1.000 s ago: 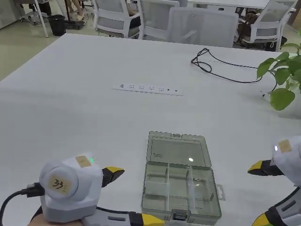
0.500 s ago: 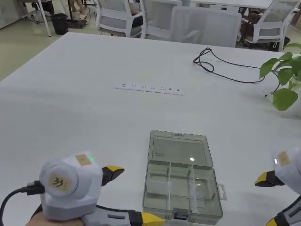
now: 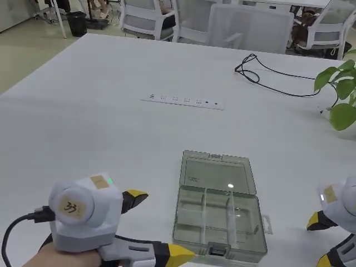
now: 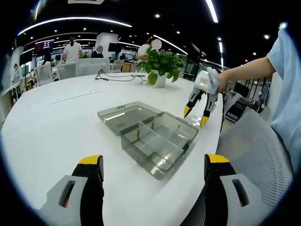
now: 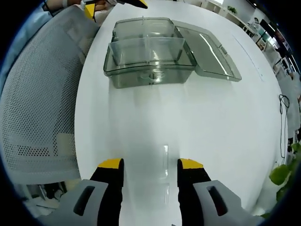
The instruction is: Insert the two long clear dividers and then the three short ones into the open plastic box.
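The open smoky-clear plastic box (image 3: 217, 225) lies near the table's front edge, its lid (image 3: 218, 173) folded flat behind it. Clear dividers (image 3: 229, 218) stand inside and split it into compartments. The box (image 4: 155, 139) lies ahead of my left gripper (image 4: 153, 162), which is open and holds nothing. It stands left of the box in the head view (image 3: 157, 225). My right gripper (image 3: 321, 240) hangs open, right of the box and apart from it. In its own view the box (image 5: 148, 56) lies ahead of that gripper (image 5: 150, 165). A small clear piece (image 5: 165, 162) lies flat on the table between its jaws.
A white power strip (image 3: 186, 101) lies across the table's middle, with a black cable (image 3: 267, 75) behind it and a green plant (image 3: 339, 94) at the right edge. Office chairs (image 3: 247, 25) line the far side. A mesh chair (image 5: 42, 94) stands by the near edge.
My right gripper has drawn back toward the table's near edge, away from the box. The left gripper and the box have stayed put; the head camera has shifted a little.
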`<state>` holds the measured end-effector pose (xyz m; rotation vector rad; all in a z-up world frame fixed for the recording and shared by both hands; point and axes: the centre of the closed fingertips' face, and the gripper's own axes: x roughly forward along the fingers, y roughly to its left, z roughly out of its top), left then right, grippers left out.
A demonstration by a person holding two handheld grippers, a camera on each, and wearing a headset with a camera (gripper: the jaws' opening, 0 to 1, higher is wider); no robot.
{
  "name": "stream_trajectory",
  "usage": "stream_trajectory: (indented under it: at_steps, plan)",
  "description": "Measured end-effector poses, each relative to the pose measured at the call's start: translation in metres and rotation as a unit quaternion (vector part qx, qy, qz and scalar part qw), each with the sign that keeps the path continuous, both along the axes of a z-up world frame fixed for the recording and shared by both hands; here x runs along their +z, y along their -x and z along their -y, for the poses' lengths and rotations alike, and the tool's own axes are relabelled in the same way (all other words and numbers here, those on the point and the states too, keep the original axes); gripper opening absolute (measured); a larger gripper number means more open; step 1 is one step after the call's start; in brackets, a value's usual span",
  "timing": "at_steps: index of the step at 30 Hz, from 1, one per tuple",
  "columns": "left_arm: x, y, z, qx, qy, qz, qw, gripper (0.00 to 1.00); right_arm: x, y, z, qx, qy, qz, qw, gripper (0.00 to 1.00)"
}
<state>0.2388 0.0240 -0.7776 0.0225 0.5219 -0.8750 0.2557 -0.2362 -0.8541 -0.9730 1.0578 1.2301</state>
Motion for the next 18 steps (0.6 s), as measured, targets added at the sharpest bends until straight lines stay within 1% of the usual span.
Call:
stream_trajectory:
  at_steps: [4, 12, 15, 18]
  plan:
    - [-0.0003, 0.0011, -0.0022, -0.002, -0.004, 0.0, 1.0, 0.9, -0.0015, 0.0003, -0.0002, 0.003, 0.003, -0.001, 1.0, 0.44]
    - [0.003, -0.0029, -0.007, 0.0, -0.006, 0.004, 1.0, 0.9, -0.0007, 0.0019, -0.0018, 0.016, 0.011, -0.001, 0.9998, 0.4]
    - [0.0048, -0.0031, -0.0066, 0.0, -0.007, 0.005, 1.0, 0.9, -0.0004, 0.0002, -0.0008, 0.023, 0.012, 0.001, 0.9997, 0.33]
    - [0.0052, -0.0026, -0.0064, -0.003, -0.008, 0.006, 0.9999, 0.9, -0.0004, 0.0001, -0.0005, 0.021, 0.008, 0.0, 0.9997, 0.33]
